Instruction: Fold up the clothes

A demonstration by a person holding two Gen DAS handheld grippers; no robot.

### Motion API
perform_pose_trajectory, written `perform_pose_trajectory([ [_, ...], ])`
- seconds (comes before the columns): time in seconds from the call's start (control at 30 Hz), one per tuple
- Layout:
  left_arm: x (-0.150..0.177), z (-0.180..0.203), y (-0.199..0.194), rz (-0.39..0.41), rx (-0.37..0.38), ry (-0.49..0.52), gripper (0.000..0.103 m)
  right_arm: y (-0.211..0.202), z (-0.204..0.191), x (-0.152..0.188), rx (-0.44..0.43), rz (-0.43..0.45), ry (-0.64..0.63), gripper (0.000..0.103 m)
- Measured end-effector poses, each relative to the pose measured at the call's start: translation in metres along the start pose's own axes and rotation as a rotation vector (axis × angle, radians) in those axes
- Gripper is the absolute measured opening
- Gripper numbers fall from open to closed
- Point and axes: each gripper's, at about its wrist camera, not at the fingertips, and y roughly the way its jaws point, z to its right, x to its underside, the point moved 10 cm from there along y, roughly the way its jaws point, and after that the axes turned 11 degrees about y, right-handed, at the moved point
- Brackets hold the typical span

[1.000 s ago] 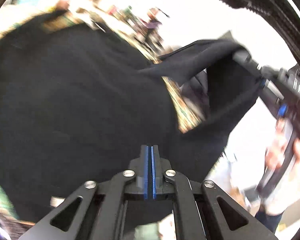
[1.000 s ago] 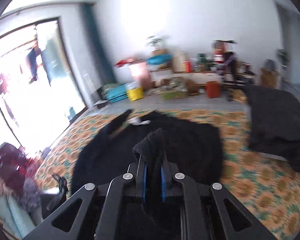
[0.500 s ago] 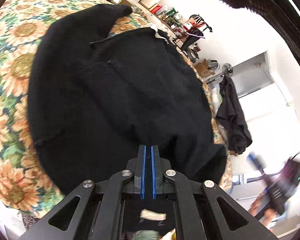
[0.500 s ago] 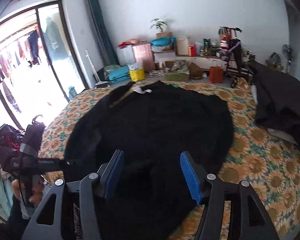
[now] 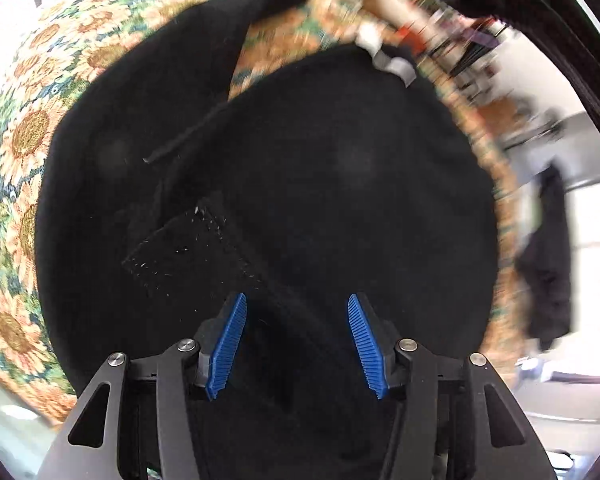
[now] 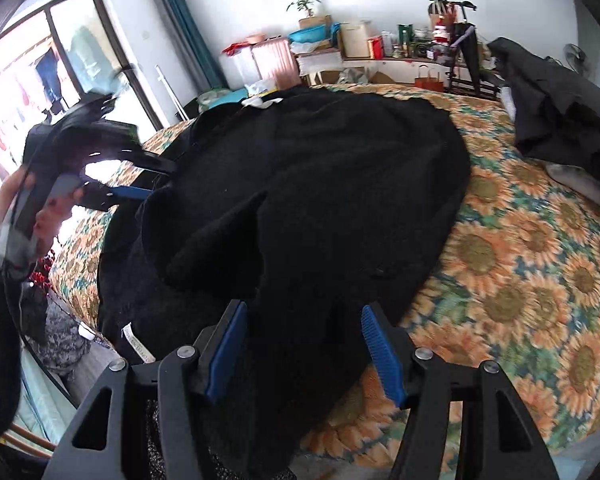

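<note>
1. The black garment (image 6: 308,184) is spread over the sunflower bedspread (image 6: 540,272), collar end and white tag (image 6: 260,102) toward the far side. A flap (image 6: 220,248) near the middle is turned back on itself and the near hem hangs off the bed edge. So it's lying mostly flat with one bit doubled over, which could be a fold partway in or just how it got laid out. Can't say which from this.

2. In the left view there's a sleeve (image 5: 236,40) angled off toward the far left, with bedspread showing between it and the body. A stitched square patch (image 5: 188,244) sits just ahead of the claw, probably a pocket.

3. Left claw (image 5: 296,344): blue pads wide apart, nothing between them, hovering low over the near part of the garment and pointing across it.

4. Right claw (image 6: 304,352): also spread wide and empty, right above the near hem. Looks like a spot you'd pinch the edge from, but that's my guess.

5. From the right view you can see the left claw (image 6: 132,192) held out at the garment's left edge by a hand (image 6: 24,200), coming in sideways.

6. Another dark pile (image 6: 560,120) lies off to the right on the bed, well apart.
</note>
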Motion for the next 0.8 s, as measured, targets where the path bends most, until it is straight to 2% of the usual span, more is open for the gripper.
perform_pose_trajectory([
  [0.07,0.003,-0.001,0.011,-0.014,-0.038,0.018,0.053,0.013,-0.005,0.003,-0.003,-0.015,-0.015,0.054],
  [0.1,0.002,-0.001,0.008,0.012,-0.061,0.031,0.036,0.016,-0.006,0.004,0.001,-0.020,-0.024,0.037],
  [0.13,0.002,0.001,0.001,0.056,-0.070,0.053,0.004,0.016,-0.005,0.006,0.016,-0.016,-0.035,0.030],
  [0.17,0.001,0.005,-0.004,0.087,-0.042,0.066,0.004,0.013,-0.004,0.008,0.033,0.000,-0.045,0.024],
  [0.2,-0.003,0.015,-0.015,0.146,0.018,0.079,0.004,0.008,-0.002,0.008,0.051,0.024,-0.052,0.008],
  [0.3,-0.014,0.049,-0.059,0.350,0.212,0.140,0.004,-0.021,0.018,0.001,0.088,0.137,0.011,0.007],
  [0.37,-0.018,0.085,-0.114,0.569,0.405,0.250,0.004,-0.042,0.034,-0.003,0.107,0.215,0.067,0.007],
  [0.43,-0.011,0.100,-0.162,0.745,0.513,0.321,0.004,-0.063,0.048,0.000,0.111,0.281,0.109,0.007],
  [0.47,-0.007,0.099,-0.176,0.795,0.522,0.343,0.004,-0.070,0.053,0.005,0.111,0.294,0.118,0.007],
  [0.5,-0.006,0.092,-0.176,0.803,0.483,0.349,0.004,-0.073,0.056,0.011,0.111,0.290,0.121,0.007],
  [0.53,-0.007,0.083,-0.167,0.777,0.429,0.342,0.004,-0.073,0.057,0.021,0.111,0.272,0.118,0.007],
  [0.63,-0.006,0.026,-0.095,0.556,0.187,0.263,0.004,-0.054,0.049,0.051,0.094,0.165,0.072,0.008],
  [0.67,-0.001,-0.008,-0.060,0.435,0.072,0.191,0.004,-0.044,0.043,0.063,0.086,0.122,0.051,0.009],
  [0.7,0.004,-0.031,-0.036,0.334,0.011,0.128,0.004,-0.036,0.038,0.071,0.085,0.090,0.036,0.011],
  [0.73,0.014,-0.053,-0.012,0.217,-0.010,0.055,0.002,-0.028,0.035,0.079,0.091,0.062,0.024,0.014],
  [0.8,0.019,-0.071,-0.011,0.228,0.158,-0.065,0.003,-0.024,0.036,0.079,0.077,0.048,0.045,0.019],
])
